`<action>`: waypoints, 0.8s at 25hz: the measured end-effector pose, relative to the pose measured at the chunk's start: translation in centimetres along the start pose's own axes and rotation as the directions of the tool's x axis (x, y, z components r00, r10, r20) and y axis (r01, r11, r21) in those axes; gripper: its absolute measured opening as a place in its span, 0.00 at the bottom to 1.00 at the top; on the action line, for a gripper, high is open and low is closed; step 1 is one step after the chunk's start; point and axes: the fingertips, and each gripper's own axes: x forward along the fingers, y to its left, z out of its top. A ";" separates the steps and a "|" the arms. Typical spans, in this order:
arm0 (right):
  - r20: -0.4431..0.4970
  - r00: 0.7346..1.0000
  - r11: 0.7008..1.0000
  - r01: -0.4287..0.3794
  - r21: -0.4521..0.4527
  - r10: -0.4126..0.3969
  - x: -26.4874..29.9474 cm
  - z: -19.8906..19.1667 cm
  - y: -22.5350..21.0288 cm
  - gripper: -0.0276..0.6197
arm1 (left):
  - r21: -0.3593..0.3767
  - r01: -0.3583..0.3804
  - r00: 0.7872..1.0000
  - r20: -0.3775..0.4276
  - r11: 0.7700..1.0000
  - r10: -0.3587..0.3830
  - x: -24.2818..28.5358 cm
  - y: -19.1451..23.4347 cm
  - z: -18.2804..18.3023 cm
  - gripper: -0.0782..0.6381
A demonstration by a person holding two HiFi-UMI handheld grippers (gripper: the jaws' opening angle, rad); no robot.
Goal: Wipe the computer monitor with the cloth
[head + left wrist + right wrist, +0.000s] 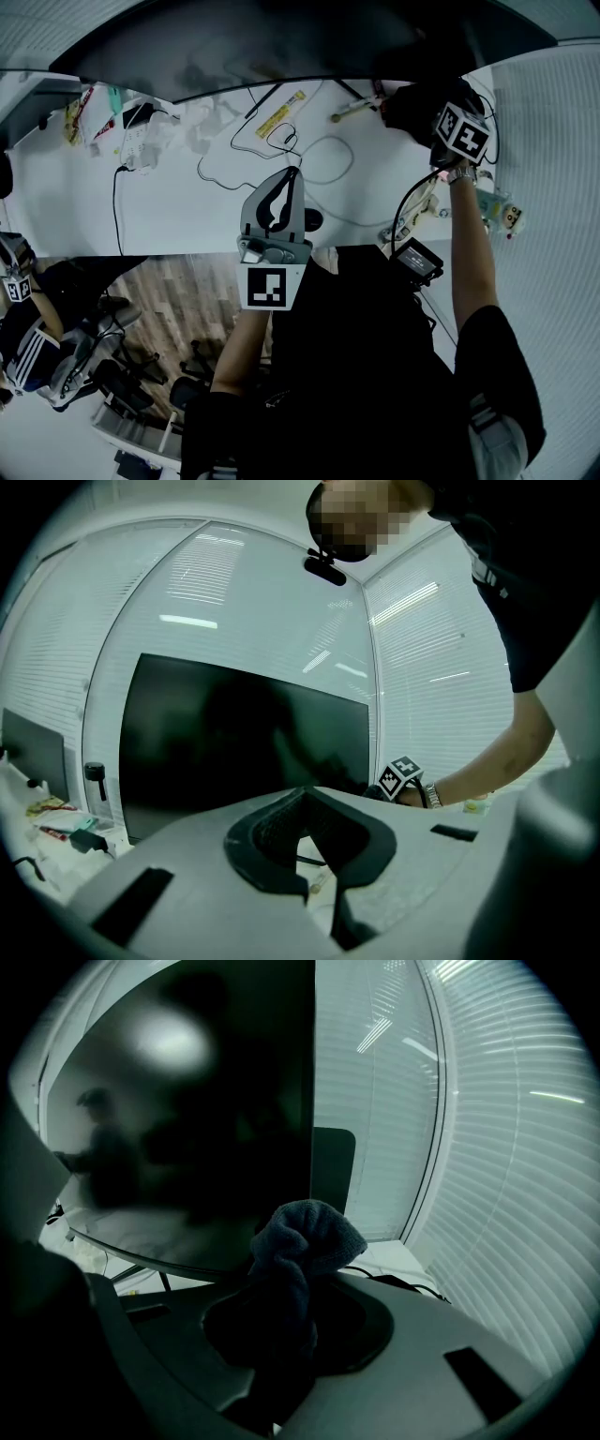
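Head view: white desk, packets at its left end, monitor along the far edge, wood floor below. Left gripper view: left gripper facing the monitor, jaws together, empty. Right gripper view: right gripper clamps the bunched cloth just beside the monitor's right edge, with blinds beyond.
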 end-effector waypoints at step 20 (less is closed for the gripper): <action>-0.016 0.999 0.998 -0.049 -0.032 0.049 -0.9 0.1 8.0 0.13 | -0.007 -0.045 0.999 -0.007 0.999 0.045 -3.7 5.0 -0.3 0.12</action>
